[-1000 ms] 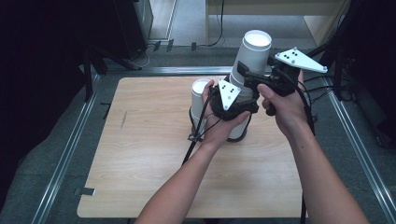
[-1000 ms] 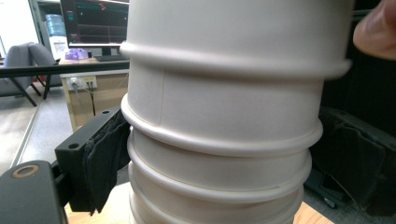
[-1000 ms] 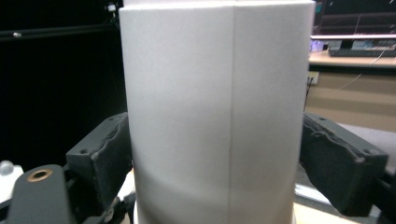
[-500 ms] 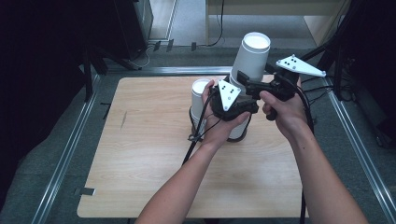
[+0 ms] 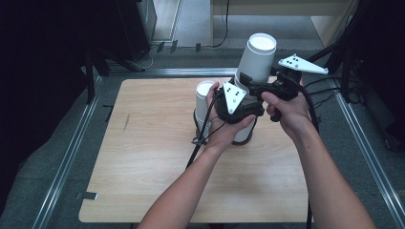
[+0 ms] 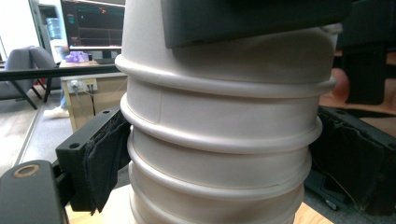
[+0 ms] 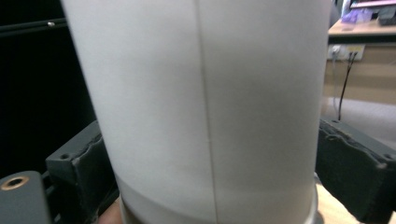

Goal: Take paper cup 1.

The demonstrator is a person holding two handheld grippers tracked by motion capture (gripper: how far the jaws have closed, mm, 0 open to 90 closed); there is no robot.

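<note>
Right of centre in the high view: a nested stack of cups (image 5: 244, 133) standing on the table (image 5: 143, 157), with the top cup (image 5: 258, 59) drawn partly up out of it and tilted toward the upper right. Just left of the stack, a separate white cup (image 5: 204, 95).

Left gripper (image 5: 241, 114): clamped low on the stack, one pad against each side of the ribbed rims, as seen in the left gripper view (image 6: 219, 154). Right gripper (image 5: 250, 82): jaws just been closing, with the top cup (image 7: 210, 107) between them and both pads against its smooth wall, so pinching it.

For separating the cup cleanly:

- Hold the lower clamp firm and low, pinning the stack to the table so that only one cup comes away.
- Pull along the stack's own axis rather than sideways (the present tilt could wedge the cup's wall against the rim beneath).
- Add a slight twist while lifting, to break any suction between nested walls.
- Squeeze the upper cup only enough to hold it, since thin paper probably buckles under too much pressure.
- Watch the rim below: if a second cup rises with the first, stop and re-seat before pulling again.
- Mind the neighbouring cup at the left while swinging clear.
</note>
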